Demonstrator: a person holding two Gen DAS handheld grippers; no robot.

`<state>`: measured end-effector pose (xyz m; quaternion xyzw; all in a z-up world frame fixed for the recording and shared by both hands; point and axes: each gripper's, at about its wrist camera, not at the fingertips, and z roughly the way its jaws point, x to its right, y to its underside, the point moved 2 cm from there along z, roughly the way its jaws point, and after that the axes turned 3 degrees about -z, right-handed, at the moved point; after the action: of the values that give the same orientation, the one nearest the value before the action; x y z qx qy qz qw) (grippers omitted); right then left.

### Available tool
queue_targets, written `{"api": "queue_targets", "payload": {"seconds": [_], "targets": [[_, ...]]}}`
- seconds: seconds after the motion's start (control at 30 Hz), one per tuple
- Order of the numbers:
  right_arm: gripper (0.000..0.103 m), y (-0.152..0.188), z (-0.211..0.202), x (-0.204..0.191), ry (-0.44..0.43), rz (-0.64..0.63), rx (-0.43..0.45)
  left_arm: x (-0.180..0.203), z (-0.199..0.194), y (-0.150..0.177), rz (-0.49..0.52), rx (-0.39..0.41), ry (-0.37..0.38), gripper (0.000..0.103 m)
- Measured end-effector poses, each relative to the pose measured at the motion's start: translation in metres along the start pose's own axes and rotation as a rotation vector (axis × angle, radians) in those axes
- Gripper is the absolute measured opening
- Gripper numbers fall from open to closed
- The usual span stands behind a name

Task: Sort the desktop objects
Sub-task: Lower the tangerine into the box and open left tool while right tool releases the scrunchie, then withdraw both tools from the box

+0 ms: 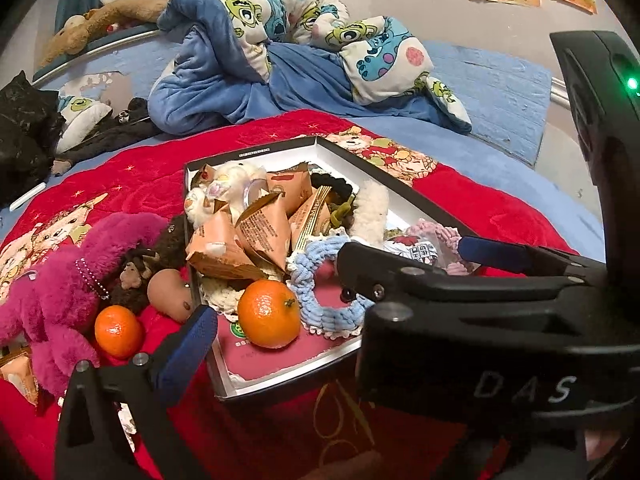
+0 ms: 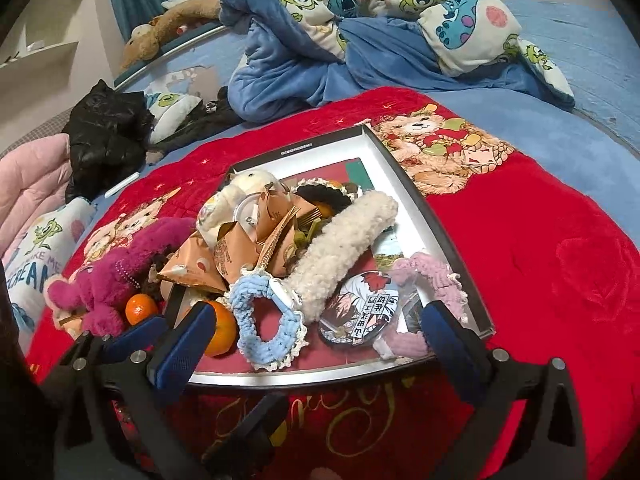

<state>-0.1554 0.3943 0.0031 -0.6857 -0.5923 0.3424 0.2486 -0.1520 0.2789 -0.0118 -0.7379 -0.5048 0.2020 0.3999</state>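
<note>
Both grippers gape empty, and the loose orange (image 1: 118, 331) left of the box (image 1: 280, 386) lies nearest the left gripper (image 1: 328, 284), not the right gripper (image 2: 316, 336).

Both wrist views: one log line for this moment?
left gripper: open, empty | right gripper: open, empty | box: piled full | one orange outside box

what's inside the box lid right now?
In the box: orange snack packets, mandarin, blue scrunchie, cream fleece band, pink scrunchie, badge. Anything beneath the pile is covered.
</note>
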Motion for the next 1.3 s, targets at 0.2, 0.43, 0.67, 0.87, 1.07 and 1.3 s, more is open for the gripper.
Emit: {"api": "queue_targets", "payload": {"seconds": [0.2, 0.43, 0.67, 0.87, 1.07, 1.3], "targets": [[0.103, 0.001, 0.001, -0.001, 0.007, 0.000, 0.002, -0.001, -0.001, 0.000, -0.001, 0.006, -0.007, 0.103], [0.103, 0.001, -0.001, -0.001, 0.038, 0.004, 0.021, -0.009, -0.008, -0.001, -0.044, 0.017, 0.009, 0.103], [0.103, -0.004, -0.024, -0.019, 0.118, -0.097, 0.145, -0.026, -0.049, -0.010, -0.036, 0.130, -0.095, 0.103], [0.103, -0.005, -0.058, -0.055, 0.096, -0.103, 0.293, -0.064, -0.106, 0.002, 0.032, 0.181, -0.302, 0.103], [0.103, 0.000, -0.072, -0.109, -0.005, -0.109, 0.328, -0.132, -0.166, 0.031, -0.067, 0.209, -0.394, 0.103], [0.103, 0.032, -0.060, -0.167, -0.044, -0.192, 0.319, -0.189, -0.192, 0.049, -0.195, 0.266, -0.424, 0.103]]}}
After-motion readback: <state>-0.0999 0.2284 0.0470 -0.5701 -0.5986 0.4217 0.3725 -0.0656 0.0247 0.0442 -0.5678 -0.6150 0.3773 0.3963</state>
